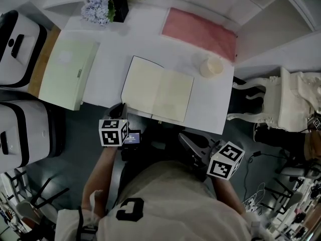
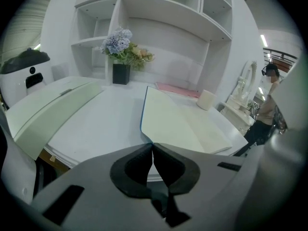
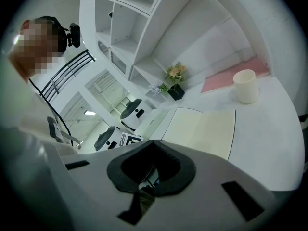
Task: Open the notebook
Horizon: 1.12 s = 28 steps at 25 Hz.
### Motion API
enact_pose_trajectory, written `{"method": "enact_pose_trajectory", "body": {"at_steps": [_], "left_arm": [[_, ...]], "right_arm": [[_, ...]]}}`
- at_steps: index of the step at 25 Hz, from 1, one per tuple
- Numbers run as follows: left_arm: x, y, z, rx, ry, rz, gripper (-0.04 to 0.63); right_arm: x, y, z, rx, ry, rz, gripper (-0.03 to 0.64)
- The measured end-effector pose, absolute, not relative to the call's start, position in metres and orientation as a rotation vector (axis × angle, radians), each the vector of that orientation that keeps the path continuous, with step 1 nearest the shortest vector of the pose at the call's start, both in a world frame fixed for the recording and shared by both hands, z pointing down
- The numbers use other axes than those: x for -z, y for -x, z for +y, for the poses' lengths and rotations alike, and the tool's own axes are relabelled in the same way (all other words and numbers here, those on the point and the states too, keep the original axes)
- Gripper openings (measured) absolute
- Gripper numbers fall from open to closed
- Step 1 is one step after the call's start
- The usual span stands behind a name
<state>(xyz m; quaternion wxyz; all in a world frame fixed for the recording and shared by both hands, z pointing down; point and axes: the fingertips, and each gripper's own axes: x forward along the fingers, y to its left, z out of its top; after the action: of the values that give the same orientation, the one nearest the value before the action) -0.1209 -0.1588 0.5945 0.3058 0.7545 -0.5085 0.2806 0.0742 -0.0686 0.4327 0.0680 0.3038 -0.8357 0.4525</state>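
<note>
The notebook [image 1: 158,89] lies open and flat on the white table [image 1: 110,59], its cream pages blank; it also shows in the left gripper view [image 2: 183,121] and the right gripper view [image 3: 204,129]. My left gripper [image 1: 122,109] hovers at the table's front edge, just off the notebook's near left corner, jaws shut with nothing between them [image 2: 152,146]. My right gripper [image 1: 185,140] hangs in front of the table, below the notebook's near edge and apart from it. Its jaws [image 3: 151,143] are shut and empty.
A cream cup [image 1: 210,66] stands right of the notebook, a pink cloth [image 1: 200,31] behind it. A pale green folder [image 1: 67,72] lies at the table's left. Flowers in a black vase [image 1: 108,6] stand at the back. A white chair [image 1: 271,102] is at the right.
</note>
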Motion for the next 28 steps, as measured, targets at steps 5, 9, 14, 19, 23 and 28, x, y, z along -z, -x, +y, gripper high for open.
{"method": "enact_pose_trajectory", "body": {"at_steps": [5,9,14,19,23,28], "left_arm": [[-0.598,0.122,-0.158,-0.753,-1.983,-1.334,0.020],[-0.599,0.122,-0.157,-0.744,-1.969,-1.319,0.020],[-0.600,0.122,-0.156,-0.732,-1.957,-1.303,0.020],[-0.596,0.121,-0.157,-0.730,-1.979,-1.300,0.020],[-0.594,0.120,-0.157,-0.732,-1.995,-1.298,0.020],[-0.594,0.120,-0.156,-0.730,-1.997,-1.290,0.020]], "right_arm": [[-0.433,-0.073,-0.071,-1.364,-0.913,-2.517,0.023],[-0.432,-0.070,-0.072,-1.346,-0.907,-2.524,0.023],[-0.430,-0.069,-0.073,-1.332,-0.910,-2.526,0.023],[-0.427,-0.068,-0.073,-1.320,-0.916,-2.532,0.023],[-0.427,-0.066,-0.072,-1.313,-0.920,-2.530,0.023],[-0.424,-0.063,-0.071,-1.283,-0.907,-2.539,0.023]]}}
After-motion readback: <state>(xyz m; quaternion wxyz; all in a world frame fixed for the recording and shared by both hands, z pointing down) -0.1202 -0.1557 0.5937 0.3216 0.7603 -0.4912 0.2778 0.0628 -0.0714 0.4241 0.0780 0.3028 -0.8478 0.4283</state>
